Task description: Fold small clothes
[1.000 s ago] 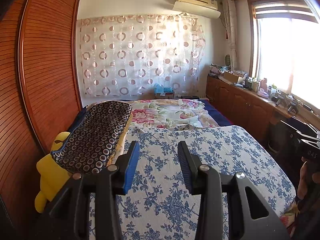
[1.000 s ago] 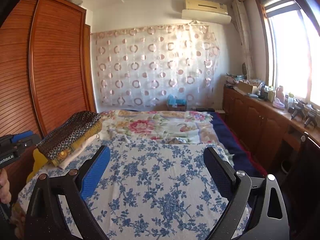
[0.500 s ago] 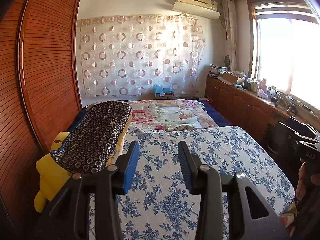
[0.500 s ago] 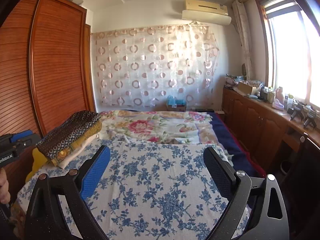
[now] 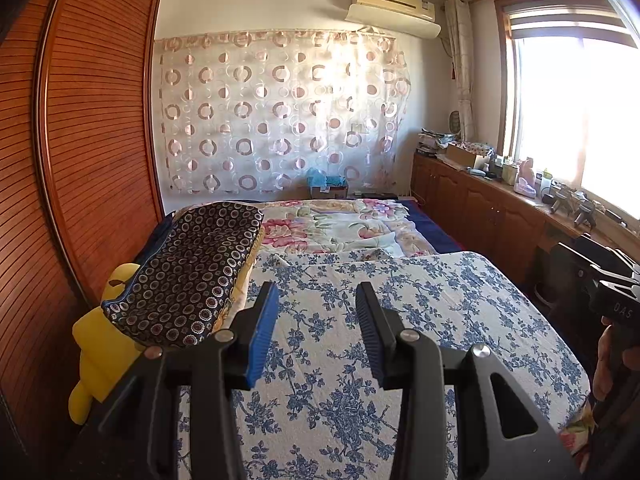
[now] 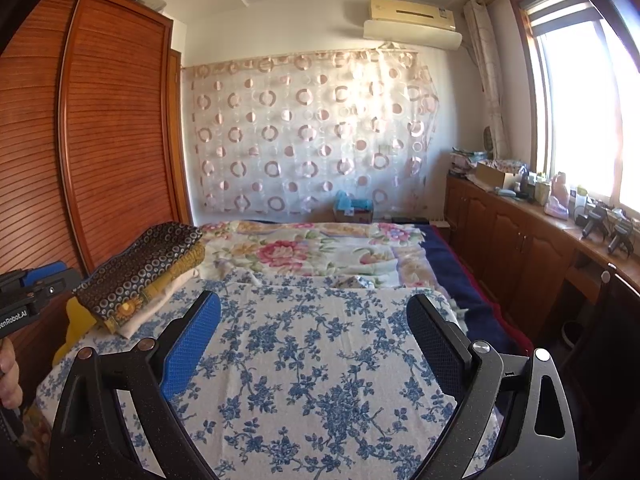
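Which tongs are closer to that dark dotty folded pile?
Left. The left tongs are open right beside the dotty pile. From the right tongs, also open, it lies farther left.

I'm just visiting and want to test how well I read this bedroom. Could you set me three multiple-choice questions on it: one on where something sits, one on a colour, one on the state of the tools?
1. Where does the dark circle-patterned cushion lie?
A. on the left side of the bed, by the wardrobe
B. on the window counter
C. on the floor

2. What colour are the flowers on the near bedspread?
A. red
B. blue
C. green

3. How do the left tool and right tool stand?
A. both clamped on cloth
B. one holds a shirt
C. both open, holding nothing

Answers:
1. A, it rests beside the wooden wardrobe, over a yellow plush toy.
2. B, blue sprigs cover a white ground.
3. C, bare bedspread shows between each pair of fingers.
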Demonstrator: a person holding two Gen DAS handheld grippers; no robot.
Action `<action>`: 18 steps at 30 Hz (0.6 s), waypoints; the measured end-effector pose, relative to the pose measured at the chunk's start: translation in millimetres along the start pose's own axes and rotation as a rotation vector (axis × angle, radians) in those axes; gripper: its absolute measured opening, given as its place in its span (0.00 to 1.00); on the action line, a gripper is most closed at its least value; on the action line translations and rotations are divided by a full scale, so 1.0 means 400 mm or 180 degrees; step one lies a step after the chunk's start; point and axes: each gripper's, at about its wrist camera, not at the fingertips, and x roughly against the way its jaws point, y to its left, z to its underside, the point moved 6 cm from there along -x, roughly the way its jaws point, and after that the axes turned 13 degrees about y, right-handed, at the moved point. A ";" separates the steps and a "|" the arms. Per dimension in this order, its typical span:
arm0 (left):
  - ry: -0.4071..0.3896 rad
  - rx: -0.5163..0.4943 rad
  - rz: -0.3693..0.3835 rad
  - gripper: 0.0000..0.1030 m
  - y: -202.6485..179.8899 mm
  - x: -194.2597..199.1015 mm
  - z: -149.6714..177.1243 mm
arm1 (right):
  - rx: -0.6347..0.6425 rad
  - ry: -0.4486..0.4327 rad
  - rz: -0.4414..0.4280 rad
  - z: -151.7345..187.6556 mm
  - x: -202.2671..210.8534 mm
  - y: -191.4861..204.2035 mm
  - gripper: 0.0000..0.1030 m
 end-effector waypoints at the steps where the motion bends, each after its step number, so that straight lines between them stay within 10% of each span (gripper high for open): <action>1: -0.0004 0.0001 -0.0004 0.38 0.000 0.000 0.000 | 0.0000 0.0001 -0.0001 0.000 0.000 -0.001 0.93; 18: -0.0012 0.0013 -0.0013 0.38 -0.011 0.007 0.006 | 0.0005 0.0001 0.0002 -0.001 0.001 0.006 0.93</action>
